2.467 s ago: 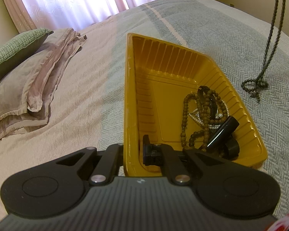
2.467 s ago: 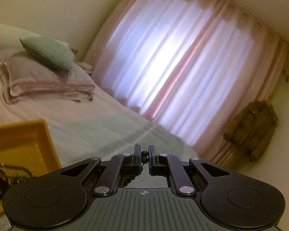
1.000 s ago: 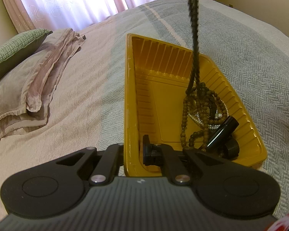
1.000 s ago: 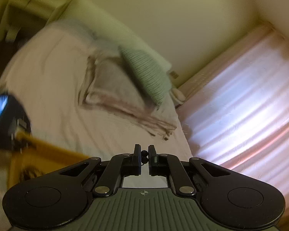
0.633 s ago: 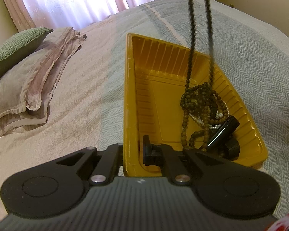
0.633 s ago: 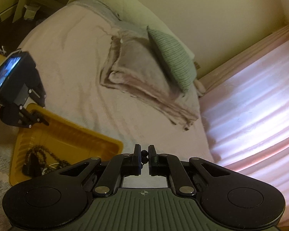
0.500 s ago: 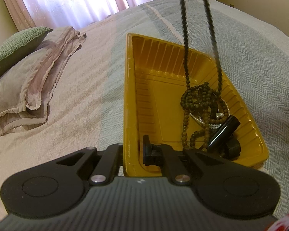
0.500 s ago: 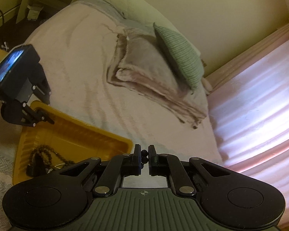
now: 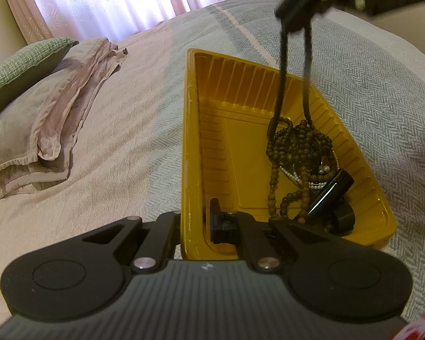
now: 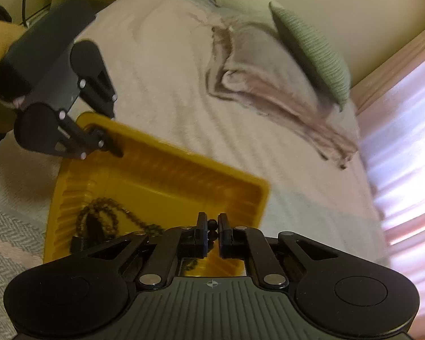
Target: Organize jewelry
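Your right tool [image 10: 211, 233] is pinched shut on the dark bead necklace [image 9: 280, 65], which hangs straight down, its lower end already coiled in the yellow tray [image 9: 191, 130] directly beneath. Your left tool [image 9: 197, 223] clamps the tray's near rim.

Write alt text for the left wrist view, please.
The left hand-held gripper clamps the yellow tray's near rim on a bed, while a dark bead necklace hangs from the right hand-held gripper into the tray.
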### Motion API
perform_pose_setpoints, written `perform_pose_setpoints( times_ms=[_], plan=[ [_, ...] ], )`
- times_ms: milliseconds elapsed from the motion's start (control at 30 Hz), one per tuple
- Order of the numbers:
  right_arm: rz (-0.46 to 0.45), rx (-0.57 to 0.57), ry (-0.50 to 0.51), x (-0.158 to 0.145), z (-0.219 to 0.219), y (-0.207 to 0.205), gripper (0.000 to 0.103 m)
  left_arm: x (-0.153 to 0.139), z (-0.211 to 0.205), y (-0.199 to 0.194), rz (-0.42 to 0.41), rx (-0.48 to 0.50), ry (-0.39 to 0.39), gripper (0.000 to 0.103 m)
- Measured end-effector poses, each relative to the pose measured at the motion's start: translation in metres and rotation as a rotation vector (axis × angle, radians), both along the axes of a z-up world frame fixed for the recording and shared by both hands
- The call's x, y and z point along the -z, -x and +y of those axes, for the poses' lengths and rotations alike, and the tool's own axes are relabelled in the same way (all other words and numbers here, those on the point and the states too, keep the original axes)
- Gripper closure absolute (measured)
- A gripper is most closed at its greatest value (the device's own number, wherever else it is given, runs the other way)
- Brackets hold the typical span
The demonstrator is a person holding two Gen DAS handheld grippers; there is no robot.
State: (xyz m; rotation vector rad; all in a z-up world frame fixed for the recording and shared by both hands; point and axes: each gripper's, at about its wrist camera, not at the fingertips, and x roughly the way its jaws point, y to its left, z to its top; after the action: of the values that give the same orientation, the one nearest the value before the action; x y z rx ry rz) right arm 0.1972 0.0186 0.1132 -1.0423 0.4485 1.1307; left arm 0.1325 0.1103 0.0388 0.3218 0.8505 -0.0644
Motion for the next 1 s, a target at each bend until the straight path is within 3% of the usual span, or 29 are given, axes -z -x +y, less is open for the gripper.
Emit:
perform_pose_setpoints(
  times_ms=[333,500,667,733,767,1000],
  plan=[
    [0.070,0.014,0.084,0.042,0.008,-0.007,0.096,0.001,0.002,-0.001,-0.001,-0.001,0.006,0.099],
    [0.076,0.011,0.066,0.043,0.007,-0.003,0.096,0.001,0.003,-0.001,0.002,-0.002,0.008,0.099],
    [0.117,0.065,-0.020,0.026,0.004,-0.007,0.094,0.001,0.003,-0.002,0.002,-0.003,0.009,0.099],
    [0.112,0.078,-0.060,0.018,0.000,-0.007,0.068,0.001,0.003,-0.002,0.002,-0.004,0.012,0.099],
    [0.113,0.090,-0.074,0.015,-0.002,-0.008,0.062,0.001,0.003,-0.001,0.002,-0.004,0.012,0.099],
    [0.112,0.243,-0.249,-0.011,-0.039,-0.007,0.055,0.001,0.003,-0.002,0.002,-0.005,0.016,0.099]
  ],
)
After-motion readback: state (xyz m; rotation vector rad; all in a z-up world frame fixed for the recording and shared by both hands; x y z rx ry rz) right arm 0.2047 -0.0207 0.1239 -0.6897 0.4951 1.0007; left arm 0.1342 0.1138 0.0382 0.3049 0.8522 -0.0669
